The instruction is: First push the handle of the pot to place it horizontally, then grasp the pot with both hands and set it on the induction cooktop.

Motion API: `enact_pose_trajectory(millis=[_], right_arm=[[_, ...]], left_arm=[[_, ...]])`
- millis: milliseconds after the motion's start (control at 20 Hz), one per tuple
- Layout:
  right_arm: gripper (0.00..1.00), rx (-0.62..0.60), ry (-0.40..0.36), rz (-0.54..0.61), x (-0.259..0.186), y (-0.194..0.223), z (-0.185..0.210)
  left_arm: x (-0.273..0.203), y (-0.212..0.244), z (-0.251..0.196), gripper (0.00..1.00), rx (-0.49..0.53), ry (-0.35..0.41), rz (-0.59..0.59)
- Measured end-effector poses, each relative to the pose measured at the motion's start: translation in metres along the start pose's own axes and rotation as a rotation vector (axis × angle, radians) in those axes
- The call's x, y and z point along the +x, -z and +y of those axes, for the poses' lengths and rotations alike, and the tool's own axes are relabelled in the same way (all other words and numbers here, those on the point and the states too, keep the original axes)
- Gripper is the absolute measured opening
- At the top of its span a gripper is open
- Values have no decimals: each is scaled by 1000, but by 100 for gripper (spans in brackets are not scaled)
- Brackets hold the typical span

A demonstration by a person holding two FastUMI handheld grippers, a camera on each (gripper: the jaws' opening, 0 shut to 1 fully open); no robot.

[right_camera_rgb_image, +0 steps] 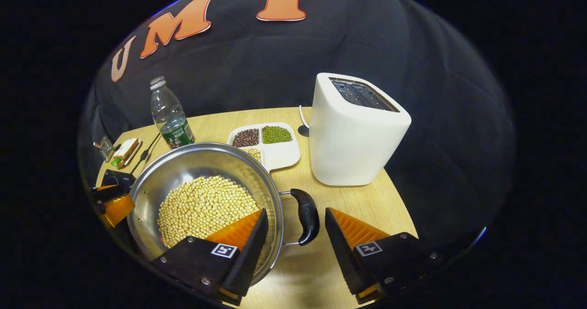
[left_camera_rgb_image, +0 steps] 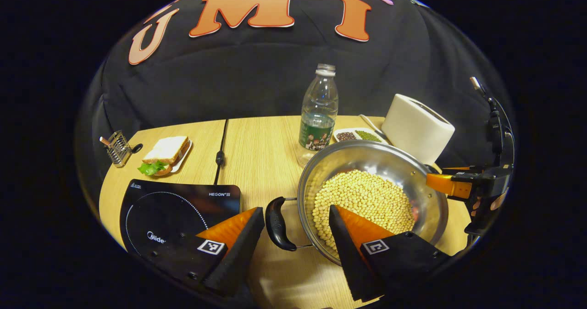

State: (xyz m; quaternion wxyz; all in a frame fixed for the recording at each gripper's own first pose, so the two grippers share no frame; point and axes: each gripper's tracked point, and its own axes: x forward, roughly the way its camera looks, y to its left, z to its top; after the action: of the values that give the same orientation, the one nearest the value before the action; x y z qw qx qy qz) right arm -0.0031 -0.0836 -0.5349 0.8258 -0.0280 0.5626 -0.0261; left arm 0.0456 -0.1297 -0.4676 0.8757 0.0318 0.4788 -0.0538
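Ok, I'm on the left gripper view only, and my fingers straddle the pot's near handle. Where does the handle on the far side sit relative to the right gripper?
Observer: In the right gripper view, the pot's far handle sticks out from the rim between the right gripper's open fingers, and neither finger touches it.
Operator: Is the toaster crowding that side?
Observer: No. The toaster stands apart behind the handle, with bare table between them.
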Motion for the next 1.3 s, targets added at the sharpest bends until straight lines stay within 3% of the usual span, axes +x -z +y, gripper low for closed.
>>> enact_pose_trajectory(millis=[300, 500, 600, 900, 1250, 1300], right_arm=[[79, -21, 10, 6, 17, 4, 2], [78, -10, -7, 22, 26, 8, 8], [76, -11, -9, 16, 30, 7, 11], [76, 0, 9, 20, 29, 8, 9], [67, 19, 43, 13, 21, 17, 14], [67, 24, 47, 6, 22, 17, 15]], left_arm=[[31, 22, 0, 89, -30, -20, 74], [47, 22, 7, 92, -16, -45, 67], [51, 25, 5, 82, -18, -47, 74], [62, 19, 9, 84, -30, -80, 33], [57, 13, 14, 75, -69, -95, 7], [53, 12, 15, 77, -72, -94, 5]])
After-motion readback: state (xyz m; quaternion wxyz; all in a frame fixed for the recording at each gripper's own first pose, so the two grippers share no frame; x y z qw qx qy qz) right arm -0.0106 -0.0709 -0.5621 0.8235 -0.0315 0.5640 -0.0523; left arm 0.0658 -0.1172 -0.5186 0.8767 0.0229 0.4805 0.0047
